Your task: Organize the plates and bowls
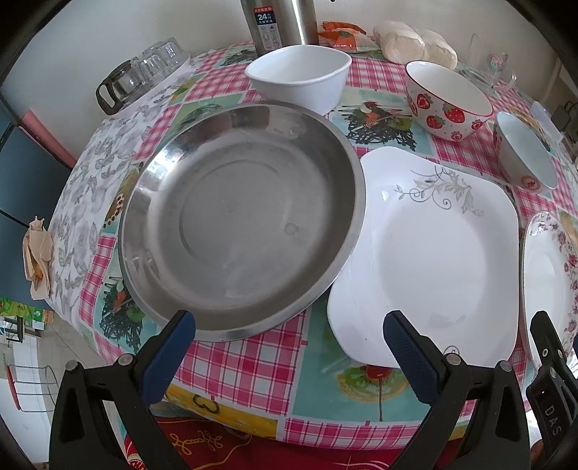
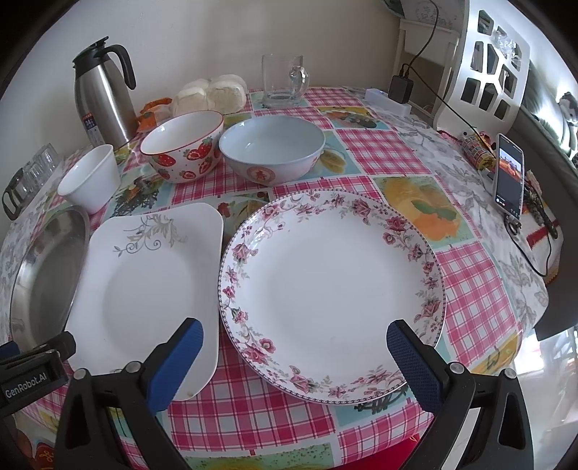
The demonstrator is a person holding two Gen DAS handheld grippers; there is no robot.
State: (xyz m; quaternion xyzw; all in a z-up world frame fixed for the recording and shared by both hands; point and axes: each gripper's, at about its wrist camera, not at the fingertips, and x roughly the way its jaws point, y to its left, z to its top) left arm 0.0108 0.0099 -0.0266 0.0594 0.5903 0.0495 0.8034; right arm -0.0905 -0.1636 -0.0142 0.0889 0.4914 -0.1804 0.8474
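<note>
While the left hand-held gripper hung with its blue pads spread apart and clamped on nothing, the left wrist view showed the steel dish at centre, its right rim riding over the edge of the square white plate at 3 o'clock. Lifting the square plate first would likely have tipped or dragged the dish, and the smooth steel rim could have slipped between the pads. The white bowl sat at 12 o'clock, the strawberry bowl at 2 o'clock, near enough to be knocked. The flask behind carried a label reading "24". On the other tool's black body at 4 o'clock the letters "DAS" could be read. From the right wrist view, the right hand-held gripper likewise stood open and empty over the near rim of the floral plate, which lay just beside the square plate at 9 o'clock; a shallow bite on that thin glazed rim might have let it drop on the worktop. The pale blue bowl at 12 o'clock bore a red character, too small to make out. The phone at 2 o'clock stood close to the worktop's edge. "GenRobot.AI" was printed on the black part at 8 o'clock.
</note>
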